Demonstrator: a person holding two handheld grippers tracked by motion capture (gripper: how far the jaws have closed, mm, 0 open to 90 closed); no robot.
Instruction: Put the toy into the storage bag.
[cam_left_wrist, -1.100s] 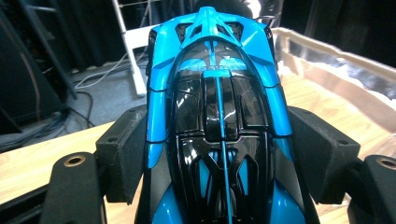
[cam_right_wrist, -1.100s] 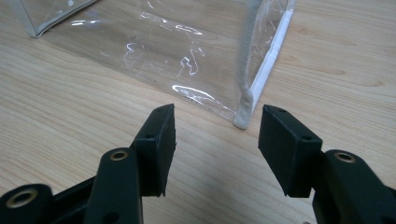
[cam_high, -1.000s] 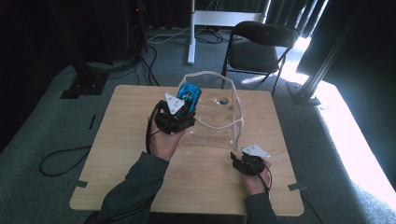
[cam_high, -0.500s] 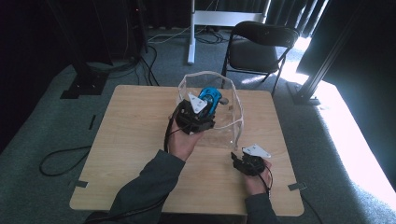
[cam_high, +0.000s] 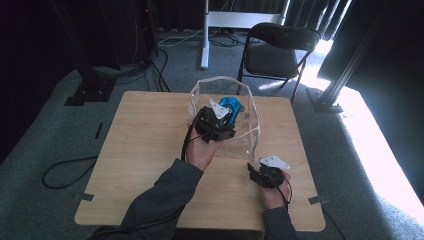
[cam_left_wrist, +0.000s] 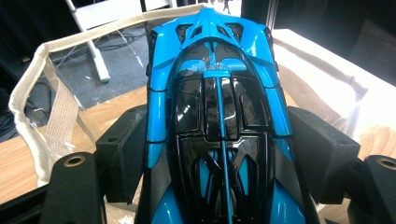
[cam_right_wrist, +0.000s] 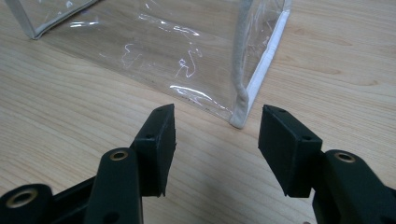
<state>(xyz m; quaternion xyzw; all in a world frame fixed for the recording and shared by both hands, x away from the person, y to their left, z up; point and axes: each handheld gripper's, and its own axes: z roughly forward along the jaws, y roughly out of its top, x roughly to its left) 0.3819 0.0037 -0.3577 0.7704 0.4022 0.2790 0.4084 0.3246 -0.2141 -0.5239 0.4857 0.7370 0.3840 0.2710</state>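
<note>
A blue and black toy car (cam_left_wrist: 215, 107) sits nose-forward between the jaws of my left gripper (cam_left_wrist: 215, 154), which is shut on its sides. In the high view that left gripper (cam_high: 216, 121) holds the toy car (cam_high: 231, 104) over the open top of a clear plastic bag (cam_high: 250, 135) with white trim. The bag's white rim (cam_left_wrist: 28, 93) curves around the car's nose. My right gripper (cam_right_wrist: 217, 140) rests low near the table's front right, open and empty, facing the bag's near corner (cam_right_wrist: 240, 109). In the high view the right gripper (cam_high: 269, 172) lies just in front of the bag.
The wooden table (cam_high: 145, 150) has bare room to the left and in front. A black folding chair (cam_high: 280, 47) and a white stand (cam_high: 205, 35) are behind it. Cables (cam_high: 65, 167) trail on the grey carpet to the left.
My left gripper has carried the toy car to the right, from the bag's left edge to over its open top. The right gripper has stayed put.
</note>
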